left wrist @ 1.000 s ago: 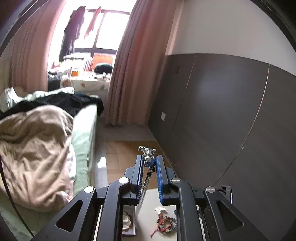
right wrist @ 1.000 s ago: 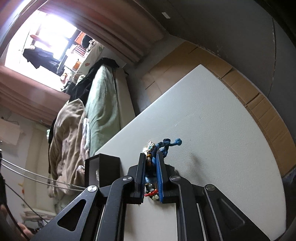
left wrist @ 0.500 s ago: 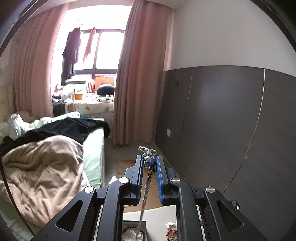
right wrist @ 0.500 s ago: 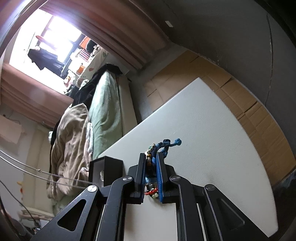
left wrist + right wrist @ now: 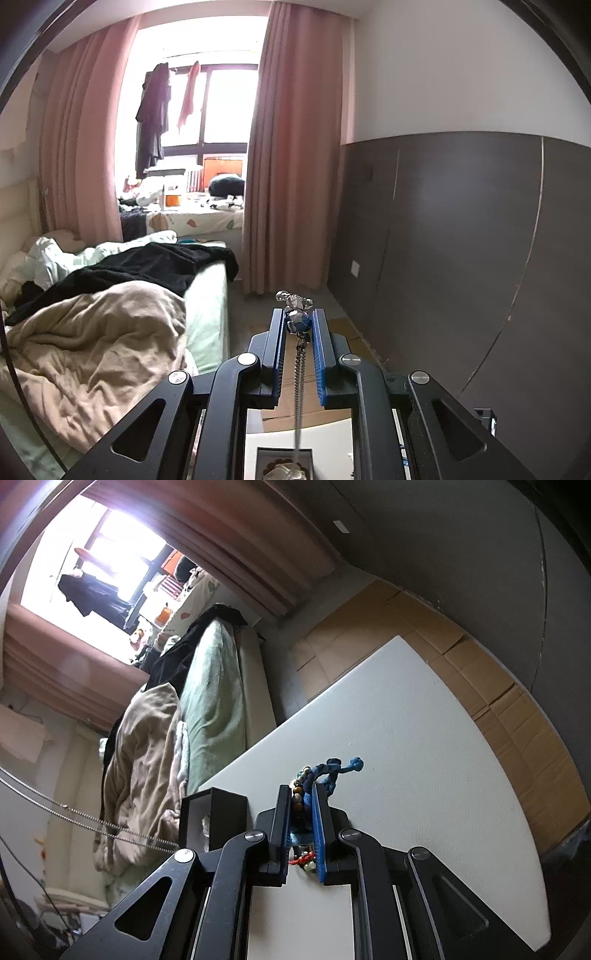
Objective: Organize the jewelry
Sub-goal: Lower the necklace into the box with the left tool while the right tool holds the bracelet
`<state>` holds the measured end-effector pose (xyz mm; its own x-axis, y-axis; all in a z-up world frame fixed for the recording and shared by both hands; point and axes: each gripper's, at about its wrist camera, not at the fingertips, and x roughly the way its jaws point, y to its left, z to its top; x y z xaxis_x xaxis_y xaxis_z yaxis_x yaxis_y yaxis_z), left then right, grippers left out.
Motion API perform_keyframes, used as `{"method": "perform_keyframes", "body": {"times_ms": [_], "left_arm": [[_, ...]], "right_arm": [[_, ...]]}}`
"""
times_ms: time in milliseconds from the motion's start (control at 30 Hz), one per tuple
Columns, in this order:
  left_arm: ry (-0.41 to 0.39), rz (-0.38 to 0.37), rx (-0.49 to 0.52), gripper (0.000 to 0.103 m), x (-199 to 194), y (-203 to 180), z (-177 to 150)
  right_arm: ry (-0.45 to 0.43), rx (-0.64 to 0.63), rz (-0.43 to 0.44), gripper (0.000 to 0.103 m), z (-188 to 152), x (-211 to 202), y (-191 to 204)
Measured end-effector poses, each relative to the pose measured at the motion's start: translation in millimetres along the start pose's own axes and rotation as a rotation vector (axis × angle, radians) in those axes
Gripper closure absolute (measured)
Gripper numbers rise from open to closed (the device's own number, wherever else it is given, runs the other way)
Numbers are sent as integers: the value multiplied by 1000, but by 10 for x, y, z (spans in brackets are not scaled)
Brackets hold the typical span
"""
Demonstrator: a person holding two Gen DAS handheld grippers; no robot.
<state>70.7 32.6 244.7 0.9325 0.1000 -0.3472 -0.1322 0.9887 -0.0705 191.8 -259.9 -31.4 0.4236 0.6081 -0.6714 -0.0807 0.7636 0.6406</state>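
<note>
A small black box (image 5: pixel 213 821) stands open on the white desk (image 5: pixel 424 775), at its edge nearest the bed (image 5: pixel 218 698), and something pale sits inside it; in the left wrist view the same box (image 5: pixel 284 463) appears at the bottom of the frame with a whitish, rounded piece resting on a tan lining, though the view there is too cramped to say what the piece is.

The left hand-held gripper (image 5: pixel 299 325) is clamped on the silver necklace (image 5: pixel 297 387) at its pendant end, the metal charm poking out past the blue pads. The chain hangs straight down from the jaws, its long axis vertical, and its lower end reaches into the box directly beneath. In the right wrist view the chain (image 5: pixel 92 821) shows as two fine strands crossing from the left edge of the frame to the box.

The right hand-held gripper (image 5: pixel 303 812) is closed tight on a bundle of bracelets (image 5: pixel 325 771) lying on the desk just beside the box. The blue braided cord and beads stick out ahead of the fingertips, pointing away across the desk, while a red strand and pale beads trail back between the pads.
</note>
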Motion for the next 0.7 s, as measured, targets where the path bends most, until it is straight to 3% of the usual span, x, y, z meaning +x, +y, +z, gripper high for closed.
{"method": "perform_keyframes", "body": {"times_ms": [233,700], "left_arm": [[26,22,5,89,126,2,-77],[78,-2,-11,89,315,43,-280]], "right_arm": [[-2,3,2,90,4,-14,-6],[16,-4,-14,90,4,28,10]]}}
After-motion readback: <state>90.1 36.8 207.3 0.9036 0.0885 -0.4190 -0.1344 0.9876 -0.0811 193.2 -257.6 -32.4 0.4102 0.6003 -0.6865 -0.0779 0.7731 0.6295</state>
